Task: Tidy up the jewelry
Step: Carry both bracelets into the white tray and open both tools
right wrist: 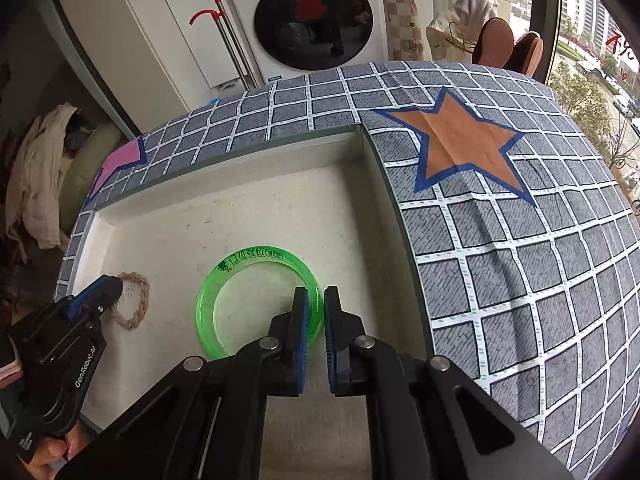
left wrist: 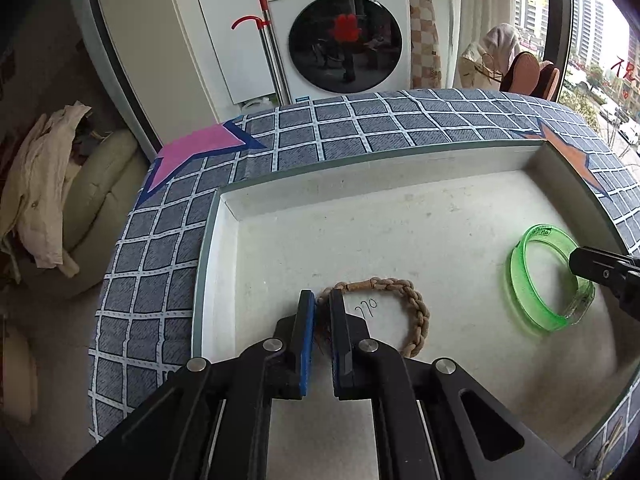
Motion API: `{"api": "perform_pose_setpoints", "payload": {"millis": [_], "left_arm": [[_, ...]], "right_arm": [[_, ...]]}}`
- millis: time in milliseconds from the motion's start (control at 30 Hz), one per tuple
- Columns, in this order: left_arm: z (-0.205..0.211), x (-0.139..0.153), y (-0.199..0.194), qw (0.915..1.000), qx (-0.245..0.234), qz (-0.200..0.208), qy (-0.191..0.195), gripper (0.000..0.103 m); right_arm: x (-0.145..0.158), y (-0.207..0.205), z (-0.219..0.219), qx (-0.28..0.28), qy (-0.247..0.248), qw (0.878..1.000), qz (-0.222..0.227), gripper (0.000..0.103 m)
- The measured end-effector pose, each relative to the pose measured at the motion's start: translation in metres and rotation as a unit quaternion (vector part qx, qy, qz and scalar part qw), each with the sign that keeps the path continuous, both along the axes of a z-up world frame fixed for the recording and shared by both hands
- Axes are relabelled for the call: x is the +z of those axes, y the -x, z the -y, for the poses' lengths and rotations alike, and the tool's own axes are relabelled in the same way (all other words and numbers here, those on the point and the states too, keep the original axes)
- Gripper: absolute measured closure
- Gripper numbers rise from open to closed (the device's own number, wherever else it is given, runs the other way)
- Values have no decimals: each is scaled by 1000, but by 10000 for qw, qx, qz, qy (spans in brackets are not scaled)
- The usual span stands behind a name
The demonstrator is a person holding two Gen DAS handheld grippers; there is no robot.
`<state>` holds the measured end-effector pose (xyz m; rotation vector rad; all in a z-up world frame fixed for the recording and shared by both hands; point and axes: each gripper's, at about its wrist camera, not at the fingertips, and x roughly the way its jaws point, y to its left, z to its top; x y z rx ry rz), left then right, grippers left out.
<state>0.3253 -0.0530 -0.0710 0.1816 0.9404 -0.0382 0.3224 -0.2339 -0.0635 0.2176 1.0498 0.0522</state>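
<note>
The left claw [left wrist: 322,300] is held low and pointed forward, its two blue-padded fingers [left wrist: 307,320] drawn close together with only a narrow gap left between them; a braided bracelet [left wrist: 416,320] is pinched in that gap. In the right wrist view the left claw [right wrist: 105,286] is seen from the side, its black body gripped from below by a hand [right wrist: 48,454]. The right claw [right wrist: 316,300] is likewise lowered and narrowed, and the rim of a green bangle [right wrist: 224,276] is clamped between its fingers [right wrist: 301,316].
</note>
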Motion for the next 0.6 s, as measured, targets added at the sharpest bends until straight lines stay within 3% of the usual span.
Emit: {"api": "perform_pose_setpoints", "payload": {"millis": [100, 167, 200, 233, 533, 567, 600], "left_arm": [[1, 1, 0, 10000, -17, -38, -43, 76], [-1, 4, 2, 9999, -27, -93, 96, 76], [-3, 7, 3, 9998, -34, -83, 203, 76], [-3, 8, 5, 9996, -33, -60, 276, 76], [-8, 24, 16, 9991, -26, 169, 380, 76], [-6, 23, 16, 9993, -48, 180, 319, 71], [-5, 22, 15, 9995, -51, 144, 263, 26]], "right_arm": [[0, 2, 1, 3, -184, 9998, -16, 85], [5, 9, 3, 46, -324, 9994, 64, 73], [9, 12, 3, 60, -360, 9992, 133, 60], [13, 16, 3, 67, -365, 9991, 204, 54], [44, 46, 6, 59, -552, 9969, 557, 51], [45, 47, 5, 58, -545, 9969, 568, 51], [46, 50, 5, 45, -537, 9969, 572, 51]]}}
